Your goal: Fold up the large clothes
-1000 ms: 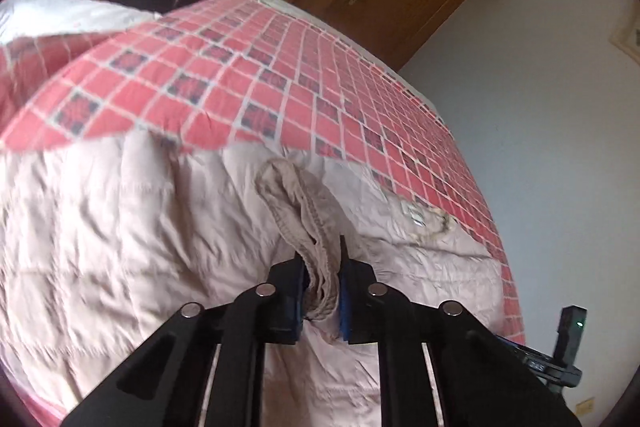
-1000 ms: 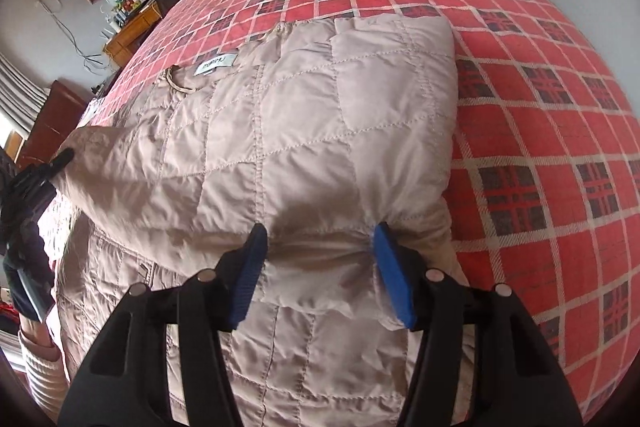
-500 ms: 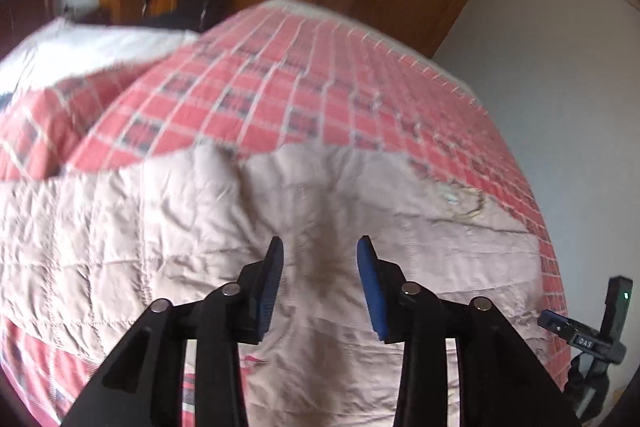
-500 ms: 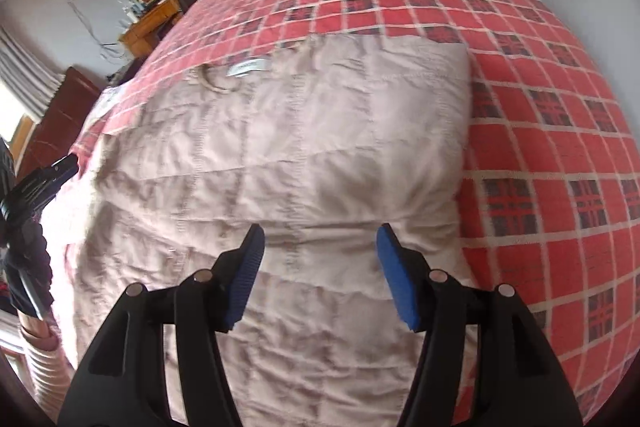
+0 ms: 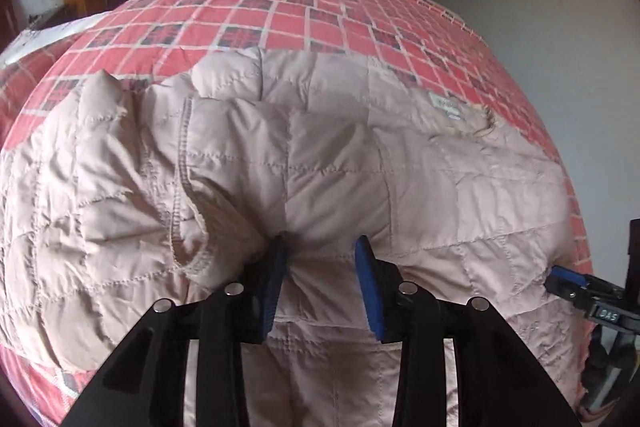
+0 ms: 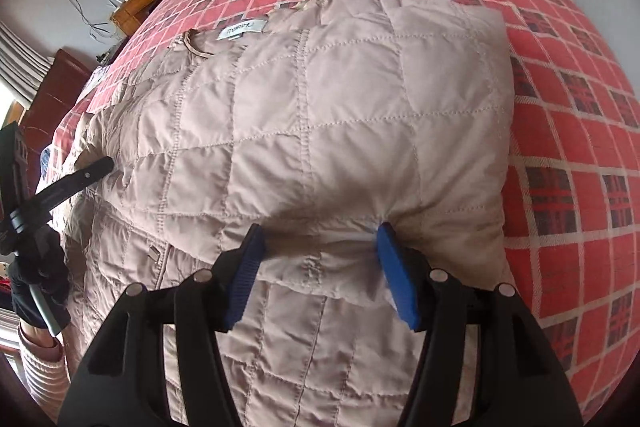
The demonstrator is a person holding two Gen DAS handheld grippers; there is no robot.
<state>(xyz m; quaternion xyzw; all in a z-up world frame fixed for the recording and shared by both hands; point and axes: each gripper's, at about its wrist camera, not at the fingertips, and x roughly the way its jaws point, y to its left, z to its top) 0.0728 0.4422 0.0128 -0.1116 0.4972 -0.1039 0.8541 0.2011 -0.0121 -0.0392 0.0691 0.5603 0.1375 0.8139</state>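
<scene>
The quilted beige jacket (image 6: 320, 131) lay spread on the bed (image 6: 580, 155), its sides already turned in over the body and its neck label toward the far end. It looked puffy, light and soft, with a smooth shell likely to slip, so a deep bite on a doubled edge or stitched seam seemed the best hold. The left gripper (image 5: 320, 267) and the right gripper (image 6: 320, 259) were both spread wide, blue pads pressed into the padding, pinching nothing.
</scene>
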